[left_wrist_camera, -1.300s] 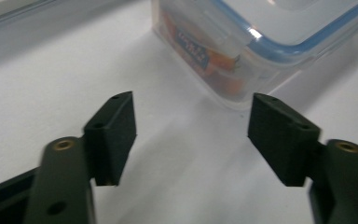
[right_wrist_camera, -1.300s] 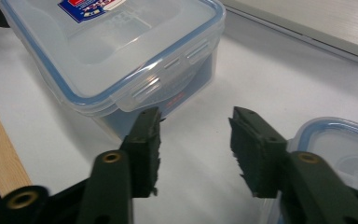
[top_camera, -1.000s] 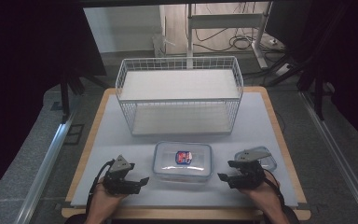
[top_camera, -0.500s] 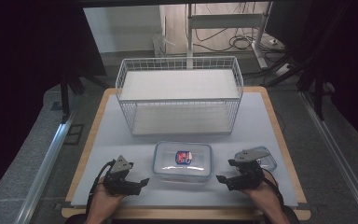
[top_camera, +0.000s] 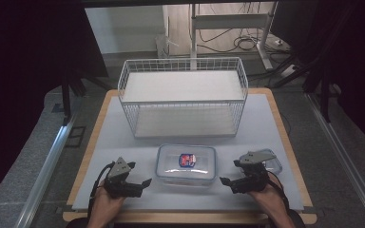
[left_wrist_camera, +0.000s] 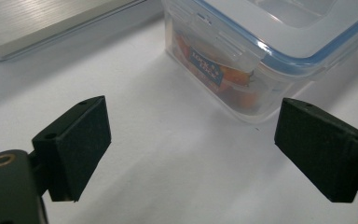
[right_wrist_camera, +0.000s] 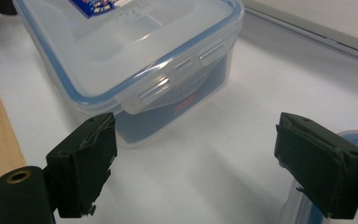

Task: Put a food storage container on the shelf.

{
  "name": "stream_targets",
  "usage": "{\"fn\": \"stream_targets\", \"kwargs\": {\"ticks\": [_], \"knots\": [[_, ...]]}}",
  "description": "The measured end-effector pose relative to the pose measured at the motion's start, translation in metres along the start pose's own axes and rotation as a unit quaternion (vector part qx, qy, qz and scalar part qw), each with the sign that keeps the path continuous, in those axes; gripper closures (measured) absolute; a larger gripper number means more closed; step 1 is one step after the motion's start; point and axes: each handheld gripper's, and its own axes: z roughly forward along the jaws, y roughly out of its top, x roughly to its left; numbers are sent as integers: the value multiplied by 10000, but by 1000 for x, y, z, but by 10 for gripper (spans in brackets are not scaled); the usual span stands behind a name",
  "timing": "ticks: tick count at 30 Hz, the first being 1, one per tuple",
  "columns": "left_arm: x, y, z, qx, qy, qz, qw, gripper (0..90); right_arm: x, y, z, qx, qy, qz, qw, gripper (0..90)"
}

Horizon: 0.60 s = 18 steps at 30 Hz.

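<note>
Lidded container (top_camera: 186, 165) sits near the tabletop's (top_camera: 266, 123) front edge, midway along it, long axis parallel to that edge, lid up. Left gripper (top_camera: 142, 184) and right gripper (top_camera: 224, 181) flank its short ends; jaws have just been opening, now wide, nothing held. Risk judged: an uneven squeeze could skew it or pop a latch (right_wrist_camera: 177, 74).

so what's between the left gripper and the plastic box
Nothing: in the left gripper view, bare white table runs from the open left gripper to the plastic box.
</note>
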Motion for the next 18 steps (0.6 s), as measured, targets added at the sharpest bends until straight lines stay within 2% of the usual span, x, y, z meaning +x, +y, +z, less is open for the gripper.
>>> {"fn": "stream_targets", "kwargs": {"ticks": [3, 8, 10, 13, 18], "knots": [[-1, 2, 1, 49, -50, -23, 10000, 93, -1, 1, 0, -75, 84, 96, 9999, 114], [-4, 7, 2, 267, 51, 125, 9996, 90, 0, 5, 0, -26, 131, 44, 9999, 84], [-4, 10, 1, 290, 34, 118, 9995, 90, 0, 5, 1, -11, 134, 39, 9999, 82], [-4, 16, 0, 253, -29, 63, 9997, 91, 1, 8, 2, 19, 172, 63, 9998, 75], [3, 28, 0, 72, -321, -200, 9993, 89, 4, 14, 5, 4, 152, 134, 9998, 44]]}}
